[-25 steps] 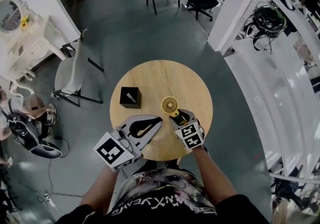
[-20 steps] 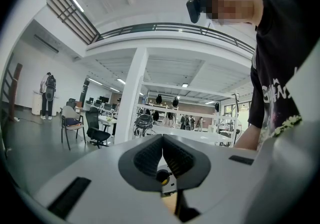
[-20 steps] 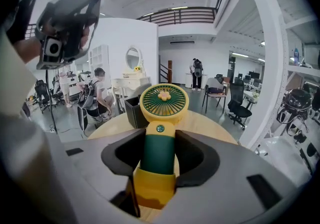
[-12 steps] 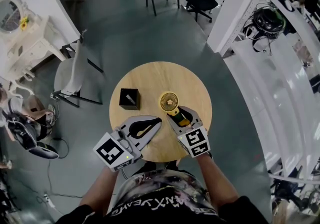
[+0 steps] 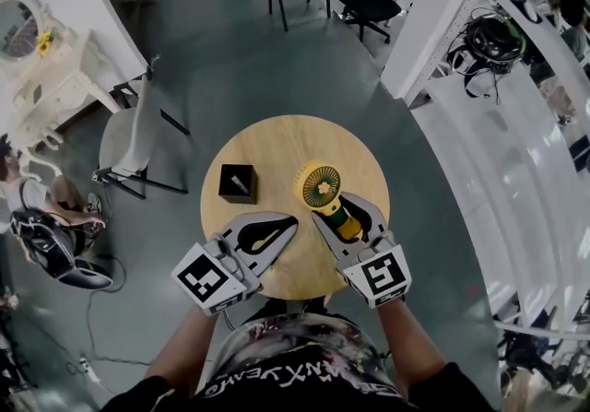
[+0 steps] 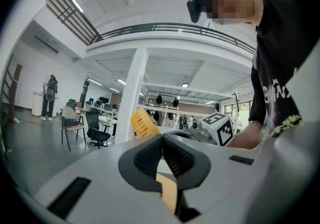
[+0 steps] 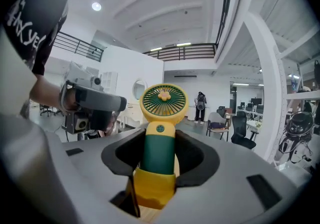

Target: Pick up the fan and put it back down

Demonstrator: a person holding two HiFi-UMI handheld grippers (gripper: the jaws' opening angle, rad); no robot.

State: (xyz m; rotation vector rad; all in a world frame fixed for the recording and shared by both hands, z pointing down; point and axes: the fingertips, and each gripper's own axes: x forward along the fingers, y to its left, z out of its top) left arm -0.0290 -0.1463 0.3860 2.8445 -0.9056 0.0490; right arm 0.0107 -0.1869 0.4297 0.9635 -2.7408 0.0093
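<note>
right gripper (image 5: 343, 214) part-closed, pads clamped on the green handle of the fan (image 5: 320, 187). yellow base sits back between the jaws; round yellow head sticks out past the tips, grille facing the right gripper view. fan is held up off the round wooden table (image 5: 277, 143), over its right half. left gripper (image 5: 293, 220) empty, jaws pressed together, over the table's near edge. black box (image 5: 239, 182) on the table, left of the fan.
</note>
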